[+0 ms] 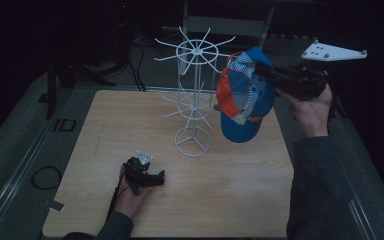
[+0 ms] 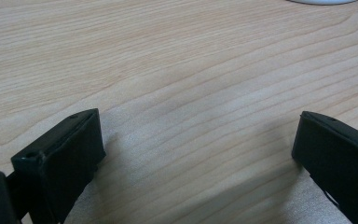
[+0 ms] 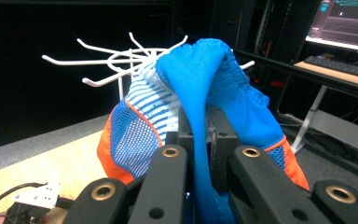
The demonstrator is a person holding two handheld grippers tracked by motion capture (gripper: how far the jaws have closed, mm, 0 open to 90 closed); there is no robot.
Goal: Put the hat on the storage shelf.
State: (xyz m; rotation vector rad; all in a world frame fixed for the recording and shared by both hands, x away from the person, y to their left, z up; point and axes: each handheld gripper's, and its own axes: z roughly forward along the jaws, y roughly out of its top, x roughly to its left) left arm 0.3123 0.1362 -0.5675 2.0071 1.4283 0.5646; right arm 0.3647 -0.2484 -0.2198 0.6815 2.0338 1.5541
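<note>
A blue and orange cap (image 1: pixel 243 97) with a striped mesh panel hangs in the air beside the top of a white wire rack (image 1: pixel 195 90). My right gripper (image 1: pixel 269 72) is shut on the cap's blue fabric, held up at the right of the table. In the right gripper view the cap (image 3: pixel 196 98) is pinched between the black jaws, with the rack's hooks (image 3: pixel 107 60) just behind it. My left gripper (image 1: pixel 152 176) rests low on the wooden table (image 1: pixel 105 150), near its front. In the left gripper view its jaws stand wide apart over bare wood (image 2: pixel 196 93), open.
The rack's round base (image 1: pixel 193 141) stands mid-table, with two tiers of spokes above it. Dark cables and equipment lie beyond the table's far edge. A monitor and keyboard (image 3: pixel 340 65) sit on a desk in the background.
</note>
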